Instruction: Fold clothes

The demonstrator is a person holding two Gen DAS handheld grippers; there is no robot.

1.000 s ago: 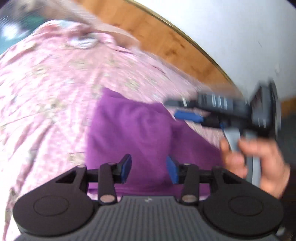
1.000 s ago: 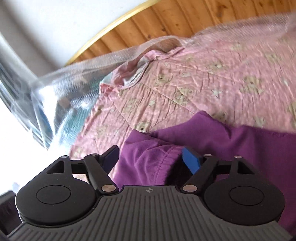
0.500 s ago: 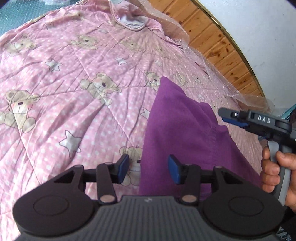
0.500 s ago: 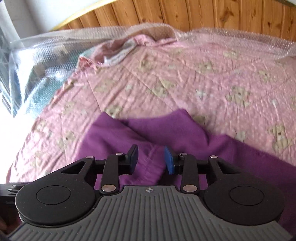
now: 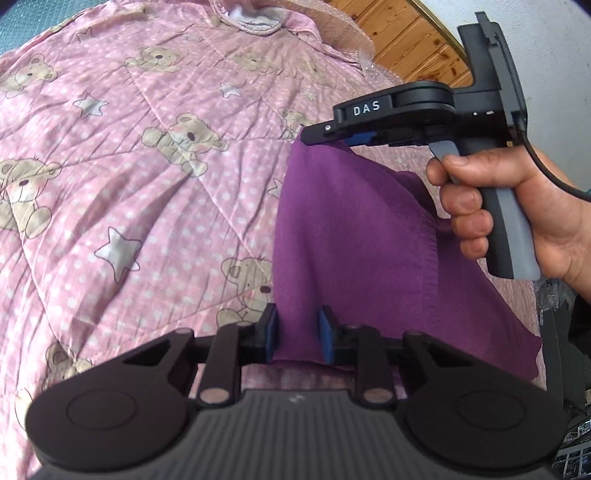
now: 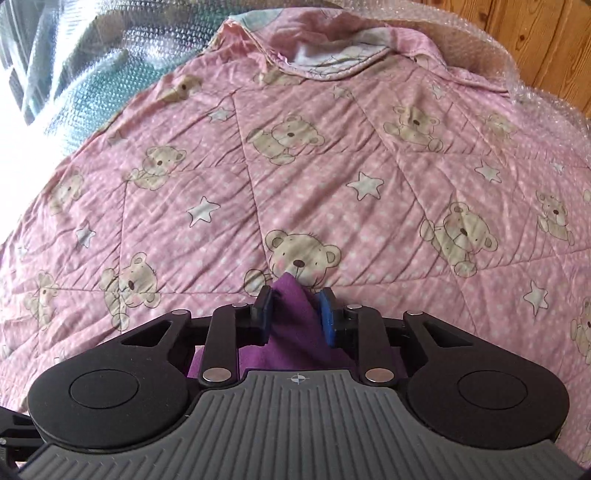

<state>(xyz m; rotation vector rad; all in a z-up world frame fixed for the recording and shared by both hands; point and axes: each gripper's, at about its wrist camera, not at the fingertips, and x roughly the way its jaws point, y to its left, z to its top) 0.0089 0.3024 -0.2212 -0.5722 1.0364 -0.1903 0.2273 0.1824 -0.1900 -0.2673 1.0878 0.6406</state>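
A purple garment lies on a pink quilt printed with bears and stars. My left gripper has the garment's near edge between its blue pads; its jaws are closing and the pads touch the cloth on both sides. A hand holds my right gripper over the far corner, which hangs lifted from its tips. In the right wrist view my right gripper is closing on a bunched peak of the purple garment, pinched between both pads above the quilt.
Bubble wrap covers teal bedding at the quilt's far left and runs along the wooden headboard. The quilt's top edge is folded back, showing a white lining. A white wall stands behind the bed.
Both grippers have narrowed onto the purple garment. The right gripper swung across to the garment's far corner and now lifts it. The left gripper sank slightly onto the near edge.
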